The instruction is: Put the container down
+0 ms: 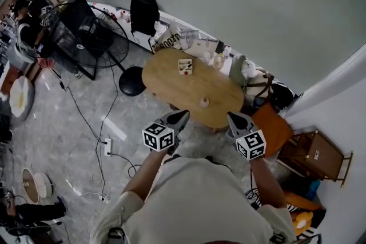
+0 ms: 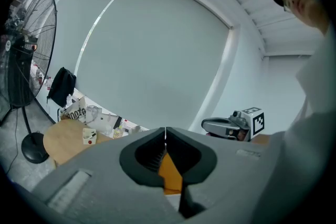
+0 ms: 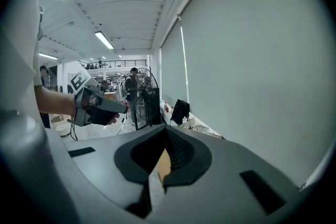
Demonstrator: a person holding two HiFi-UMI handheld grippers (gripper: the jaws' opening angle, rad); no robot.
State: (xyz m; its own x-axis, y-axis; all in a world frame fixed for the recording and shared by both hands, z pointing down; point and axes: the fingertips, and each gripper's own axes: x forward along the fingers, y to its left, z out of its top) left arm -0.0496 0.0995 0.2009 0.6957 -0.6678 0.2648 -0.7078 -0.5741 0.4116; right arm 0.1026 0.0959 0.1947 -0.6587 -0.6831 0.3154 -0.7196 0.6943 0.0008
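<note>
Wooden oval table [image 1: 171,86] has one white container [image 1: 185,66] sitting on it, contents too small to make out. Two grippers, left gripper [image 1: 182,116] and right gripper [image 1: 233,117], both closed on nothing, well apart from the container.

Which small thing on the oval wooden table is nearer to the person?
The small beige rounded object, by the near edge; the white square container sits farther back.

You have bare table [image 1: 169,88] straight ahead at twelve o'clock; only a box [image 1: 185,66] and a small knob [image 1: 203,102] interrupt it. A stool [image 1: 131,80] blocks eleven o'clock, and a chair [image 1: 275,127] blocks two o'clock.
</note>
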